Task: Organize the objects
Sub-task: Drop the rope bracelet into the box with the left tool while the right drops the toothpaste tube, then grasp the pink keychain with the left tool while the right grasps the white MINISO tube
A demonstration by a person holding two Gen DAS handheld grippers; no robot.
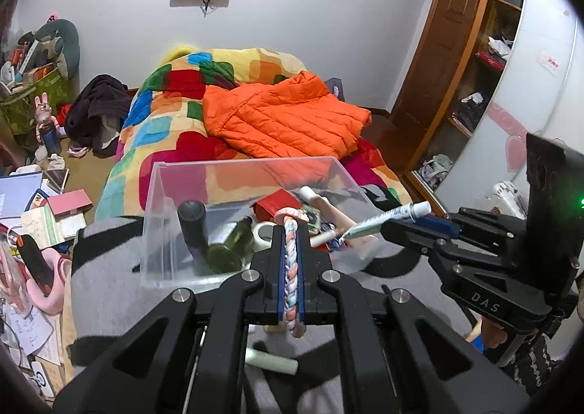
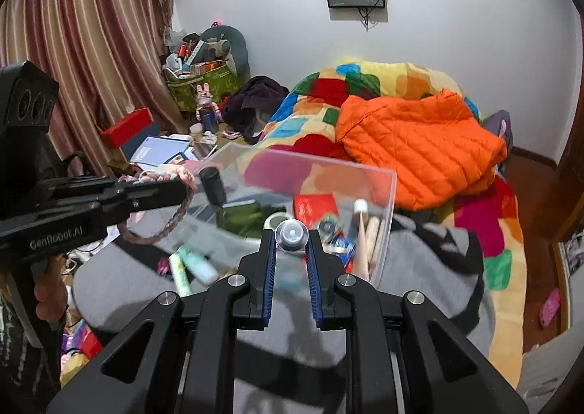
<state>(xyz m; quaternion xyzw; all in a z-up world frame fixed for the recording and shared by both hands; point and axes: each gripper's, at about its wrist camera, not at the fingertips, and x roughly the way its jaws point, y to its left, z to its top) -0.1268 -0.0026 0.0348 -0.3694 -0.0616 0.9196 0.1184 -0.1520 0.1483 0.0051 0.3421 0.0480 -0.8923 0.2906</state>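
A clear plastic box [image 1: 160, 195] sits on a grey blanket on the bed. It holds a black cylinder [image 1: 193, 227], a green bottle [image 1: 233, 246], a tape roll, a red box [image 1: 277, 206] and wooden pieces. My left gripper [image 1: 291, 227] is shut on a pastel braided band [image 1: 292, 275], just in front of the box. In the right wrist view that band [image 2: 164, 227] hangs as a loop from the left gripper [image 2: 182, 189]. My right gripper [image 2: 291, 237] is shut on a toothpaste tube [image 2: 291, 235], cap towards the box [image 2: 387, 195]. The left wrist view shows this tube [image 1: 394, 215] over the box's right corner.
Pale green tubes [image 2: 180, 268] lie loose on the grey blanket [image 1: 109, 268] in front of the box. An orange jacket [image 1: 284, 118] lies on the colourful quilt behind. Books and clutter cover the floor at the left [image 1: 36, 217]. A wooden wardrobe [image 1: 467, 85] stands at the right.
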